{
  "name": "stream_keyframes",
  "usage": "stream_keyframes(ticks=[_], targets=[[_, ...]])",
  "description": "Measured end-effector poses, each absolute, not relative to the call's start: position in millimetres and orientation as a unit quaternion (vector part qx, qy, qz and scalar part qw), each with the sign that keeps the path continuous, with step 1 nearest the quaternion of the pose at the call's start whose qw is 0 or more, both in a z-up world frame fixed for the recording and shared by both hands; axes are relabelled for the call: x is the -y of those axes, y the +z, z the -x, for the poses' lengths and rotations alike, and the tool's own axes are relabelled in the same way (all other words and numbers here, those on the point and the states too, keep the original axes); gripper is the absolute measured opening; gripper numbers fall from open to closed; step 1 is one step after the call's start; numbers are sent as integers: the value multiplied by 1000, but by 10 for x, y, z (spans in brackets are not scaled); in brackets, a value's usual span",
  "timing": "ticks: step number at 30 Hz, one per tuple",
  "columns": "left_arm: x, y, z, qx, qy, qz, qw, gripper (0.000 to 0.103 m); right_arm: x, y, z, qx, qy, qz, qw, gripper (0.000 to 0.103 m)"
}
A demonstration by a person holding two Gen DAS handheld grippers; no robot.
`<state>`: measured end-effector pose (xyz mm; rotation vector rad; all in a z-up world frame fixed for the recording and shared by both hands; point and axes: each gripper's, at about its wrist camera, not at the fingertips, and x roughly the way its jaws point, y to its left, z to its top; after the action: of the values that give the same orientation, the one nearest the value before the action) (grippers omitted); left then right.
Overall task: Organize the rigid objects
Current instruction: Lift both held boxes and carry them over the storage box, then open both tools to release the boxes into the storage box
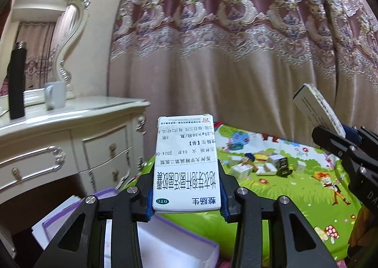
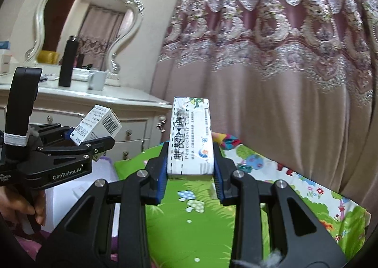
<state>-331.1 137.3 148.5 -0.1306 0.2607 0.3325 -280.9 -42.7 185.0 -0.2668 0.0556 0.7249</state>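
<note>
The left tongs pinch a white medicine box marked "OTC", with Chinese print and the date "2024-08". The right tongs pinch a long white box reading "Penciclovir Cream". In the right wrist view the left tongs' body carries "GenRobot.AI". Ahead of both tongs and lower lies a cartoon play mat with a small group of boxes; a purple-edged white box sits under the left tongs. To the left stands a white dresser, a curtain behind.
</note>
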Motion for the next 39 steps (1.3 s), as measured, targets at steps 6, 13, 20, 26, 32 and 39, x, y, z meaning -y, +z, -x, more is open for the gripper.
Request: stream_keyframes(ticks=[6, 13, 20, 26, 32, 39], targets=[[-1568, 1268, 3454, -157, 194, 76, 965, 42, 162, 1744, 2899, -42, 390, 161, 906, 37], [-1831, 1008, 3530, -202, 218, 110, 949, 42, -191, 1573, 3018, -58, 431, 216, 874, 37], [-2223, 671, 3636, -262, 250, 176, 915, 42, -634, 1349, 2988, -126, 480, 260, 828, 37], [-2423, 497, 3720, -280, 269, 212, 897, 42, -944, 1074, 2985, -177, 510, 292, 790, 37], [-2607, 267, 3725, -312, 287, 258, 868, 42, -1225, 792, 2956, -218, 530, 324, 753, 37], [-2714, 79, 3712, -348, 323, 270, 837, 68, -1305, 619, 2874, -256, 549, 298, 738, 47]])
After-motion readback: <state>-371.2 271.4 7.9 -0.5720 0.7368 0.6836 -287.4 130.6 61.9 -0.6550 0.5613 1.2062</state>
